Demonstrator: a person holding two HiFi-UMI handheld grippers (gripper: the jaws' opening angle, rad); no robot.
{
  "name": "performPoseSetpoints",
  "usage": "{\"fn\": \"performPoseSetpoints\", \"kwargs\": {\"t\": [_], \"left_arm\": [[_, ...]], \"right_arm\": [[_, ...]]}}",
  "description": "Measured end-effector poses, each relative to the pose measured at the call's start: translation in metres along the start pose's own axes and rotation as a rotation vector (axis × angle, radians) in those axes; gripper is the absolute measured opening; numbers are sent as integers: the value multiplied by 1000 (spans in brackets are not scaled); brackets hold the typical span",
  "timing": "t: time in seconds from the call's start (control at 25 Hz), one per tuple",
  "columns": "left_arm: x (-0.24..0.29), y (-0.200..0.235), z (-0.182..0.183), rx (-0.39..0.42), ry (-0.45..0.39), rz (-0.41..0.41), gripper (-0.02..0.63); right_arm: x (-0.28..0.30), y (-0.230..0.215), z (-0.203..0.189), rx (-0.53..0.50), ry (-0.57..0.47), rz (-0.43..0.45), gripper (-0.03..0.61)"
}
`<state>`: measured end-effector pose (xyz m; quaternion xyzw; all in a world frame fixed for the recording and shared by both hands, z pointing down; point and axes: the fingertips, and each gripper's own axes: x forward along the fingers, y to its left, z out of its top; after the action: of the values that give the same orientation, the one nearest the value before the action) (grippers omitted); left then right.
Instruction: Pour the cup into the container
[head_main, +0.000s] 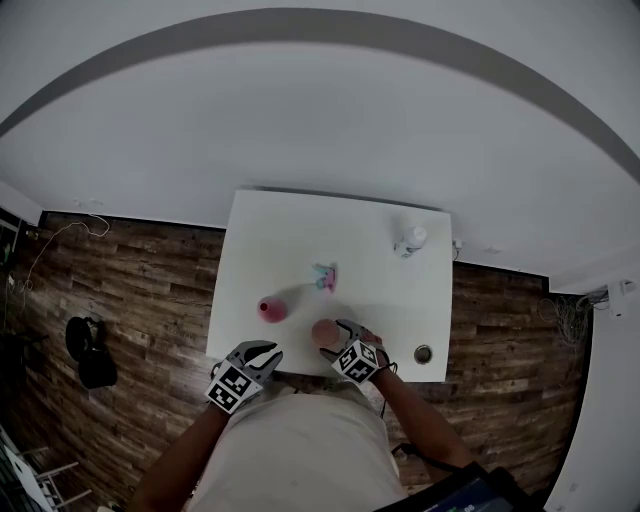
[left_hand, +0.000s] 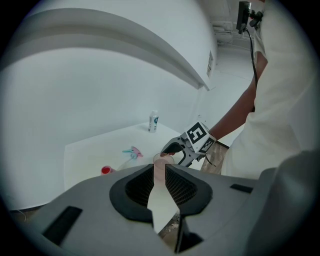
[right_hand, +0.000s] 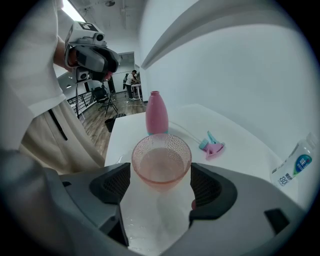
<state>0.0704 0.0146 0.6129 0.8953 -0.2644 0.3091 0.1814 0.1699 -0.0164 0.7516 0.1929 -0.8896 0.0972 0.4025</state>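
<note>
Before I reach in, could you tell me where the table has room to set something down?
Bare: the far-left corner behind the pink bottle, and the right side between the clear bottle and the round hole. Crowded: the near edge, with cup, left gripper and right gripper.

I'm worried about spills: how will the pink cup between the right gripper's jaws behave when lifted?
The cup holds liquid, so it probably sloshes if jerked. Its dimpled wall likely aids grip. It narrows toward the base, so it may tip easily if nudged.
</note>
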Motion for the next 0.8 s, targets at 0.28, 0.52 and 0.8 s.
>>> {"fn": "performPoseSetpoints", "kwargs": {"t": [0.28, 0.52, 0.8], "left_arm": [[-1, 1, -6, -17, 9, 19, 61], [2, 2, -9, -26, 15, 21, 62], [2, 7, -13, -30, 24, 20, 61]], "right_arm": [[6, -3, 3, 3, -7, -3, 357], [12, -4, 1, 12, 0, 1, 357], [11, -2, 4, 24, -28, 4, 358]]}}
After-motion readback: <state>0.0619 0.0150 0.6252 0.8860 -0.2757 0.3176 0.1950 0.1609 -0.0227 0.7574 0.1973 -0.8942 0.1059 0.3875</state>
